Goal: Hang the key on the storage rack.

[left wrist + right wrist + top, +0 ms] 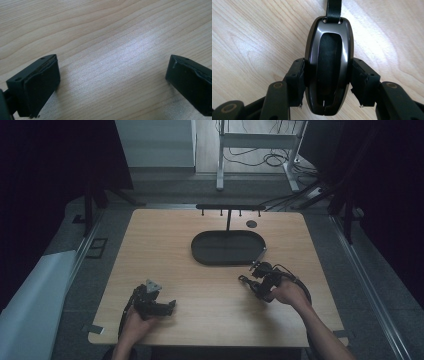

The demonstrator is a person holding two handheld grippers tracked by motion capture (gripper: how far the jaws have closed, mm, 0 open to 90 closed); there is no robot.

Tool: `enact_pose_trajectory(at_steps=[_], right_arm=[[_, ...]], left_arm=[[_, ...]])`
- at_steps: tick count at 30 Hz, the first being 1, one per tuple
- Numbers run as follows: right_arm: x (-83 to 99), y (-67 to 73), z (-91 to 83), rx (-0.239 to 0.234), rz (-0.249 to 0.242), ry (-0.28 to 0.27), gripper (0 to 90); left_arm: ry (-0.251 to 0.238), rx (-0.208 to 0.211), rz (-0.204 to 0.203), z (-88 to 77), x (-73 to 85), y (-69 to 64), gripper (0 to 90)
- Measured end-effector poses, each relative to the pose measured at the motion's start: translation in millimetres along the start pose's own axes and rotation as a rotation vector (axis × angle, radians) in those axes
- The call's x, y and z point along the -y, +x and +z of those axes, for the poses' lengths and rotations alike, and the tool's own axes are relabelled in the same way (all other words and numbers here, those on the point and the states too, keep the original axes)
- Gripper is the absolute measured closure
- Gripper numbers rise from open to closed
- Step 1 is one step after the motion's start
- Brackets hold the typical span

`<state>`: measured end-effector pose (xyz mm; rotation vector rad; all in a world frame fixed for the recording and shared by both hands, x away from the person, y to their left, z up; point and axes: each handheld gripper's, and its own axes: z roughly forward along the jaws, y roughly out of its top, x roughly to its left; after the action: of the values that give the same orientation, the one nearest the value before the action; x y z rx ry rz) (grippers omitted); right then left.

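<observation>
Clamping right claw (328, 82) on glossy dark key fob (328, 65), no readable markings; left claw (112, 82) apart over table (112, 30).

A dark oval tray (200, 251) sits mid-table (165, 240), a black hook rack (230, 208) just behind it.

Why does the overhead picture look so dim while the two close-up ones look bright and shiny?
High view: the room is dark around the table. Left gripper view: a pale glare patch lies on the wood between the open jaws. Right gripper view: highlights glint on the glossy dark oval piece clamped in the right gripper.
</observation>
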<state>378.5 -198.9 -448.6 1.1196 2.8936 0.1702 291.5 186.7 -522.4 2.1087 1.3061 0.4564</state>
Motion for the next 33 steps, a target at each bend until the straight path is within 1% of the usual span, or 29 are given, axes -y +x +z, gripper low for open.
enact_pose_trajectory(at_steps=[1,2,3,7,17,20,22,24,27,28,29,33], right_arm=[[0.1,-2.2,-5.1,-0.001,0.000,-0.009,48.8],[0.1,-2.2,-5.1,-0.001,0.000,-0.009,48.8],[-0.1,-3.6,-9.7,0.000,0.000,-0.015,48.8],[-1.0,-6.4,-18.5,-0.004,0.004,-0.029,48.8],[-3.4,-13.0,-42.6,0.009,0.009,-0.058,48.9],[-3.7,-16.1,-50.3,0.014,0.017,-0.069,48.9],[-3.8,-17.0,-52.2,0.013,0.017,-0.070,48.9],[-4.2,-21.1,-61.7,0.014,0.023,-0.080,48.9],[-5.0,-24.2,-69.2,0.017,0.033,-0.090,49.0],[-5.0,-24.2,-69.2,0.017,0.033,-0.090,49.0],[-5.8,-27.0,-74.5,0.018,0.039,-0.094,48.9],[-7.7,-33.1,-84.1,0.024,0.053,-0.103,49.0]], left_arm=[[0.000,0.000,0.000,0.0,0.0,0.0,0.0],[0.000,0.000,0.000,0.0,0.0,0.0,0.0],[0.000,0.000,0.000,0.0,0.0,0.0,0.0],[0.000,0.000,0.000,0.0,0.0,0.0,0.0],[-0.002,-0.001,-0.003,0.3,-0.1,-0.2,0.0],[-0.002,-0.001,-0.003,0.3,-0.1,-0.2,0.0],[-0.002,-0.001,-0.003,0.3,-0.1,-0.2,0.0],[-0.001,0.000,-0.001,0.2,-0.2,-0.1,0.0],[-0.002,-0.001,0.000,0.3,-0.2,0.0,0.0],[-0.002,-0.001,0.000,0.3,-0.2,0.0,0.0],[-0.002,0.000,-0.001,0.4,-0.2,-0.1,0.0],[-0.002,0.000,-0.002,0.4,-0.3,0.0,0.0]])
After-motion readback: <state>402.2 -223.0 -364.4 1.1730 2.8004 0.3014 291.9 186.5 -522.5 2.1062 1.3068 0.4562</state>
